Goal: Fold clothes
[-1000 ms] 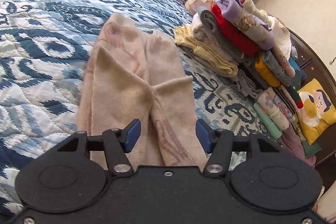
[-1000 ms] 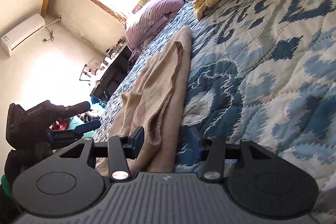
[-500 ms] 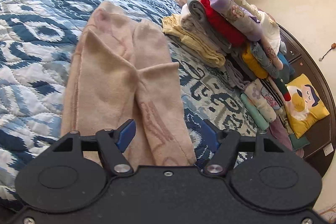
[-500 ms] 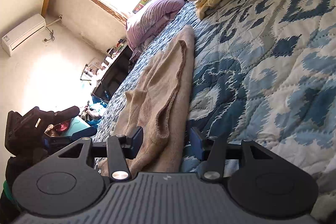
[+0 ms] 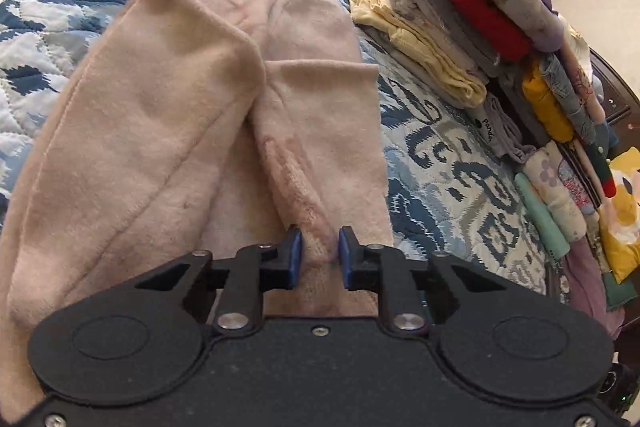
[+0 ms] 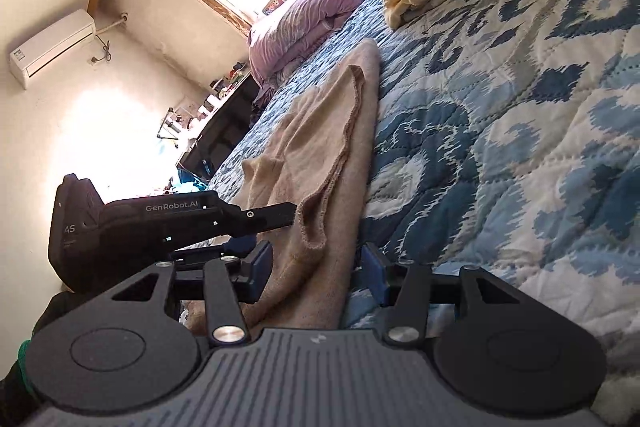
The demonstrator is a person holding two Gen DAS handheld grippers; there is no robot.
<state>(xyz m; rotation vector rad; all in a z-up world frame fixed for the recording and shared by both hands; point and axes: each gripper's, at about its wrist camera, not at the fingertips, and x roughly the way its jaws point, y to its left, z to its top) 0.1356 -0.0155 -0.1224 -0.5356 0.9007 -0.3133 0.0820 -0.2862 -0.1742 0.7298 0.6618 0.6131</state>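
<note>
A pale pink fleece garment [image 5: 160, 115] lies lengthwise on the blue patterned quilt [image 5: 448, 155], its two sides folded in toward the middle. My left gripper [image 5: 320, 253] is at its near end, jaws closing on a raised ridge of the fabric, and the blue pads press on that ridge. In the right wrist view the same garment [image 6: 320, 147] runs away from me. My right gripper [image 6: 316, 267] stands open astride its near edge, with a strip of quilt showing beside the right pad. The left gripper [image 6: 288, 217] reaches the cloth from the left.
Stacks of folded clothes [image 5: 460, 27] line the right side of the bed as far as a yellow cushion [image 5: 624, 211] and a dark wooden board [image 5: 612, 99]. A purple pillow [image 6: 304, 15] lies at the far end under the window.
My left gripper came down and forward onto the garment's near end, and its wide-open jaws closed on the middle ridge. The right gripper stayed in place astride the edge.
</note>
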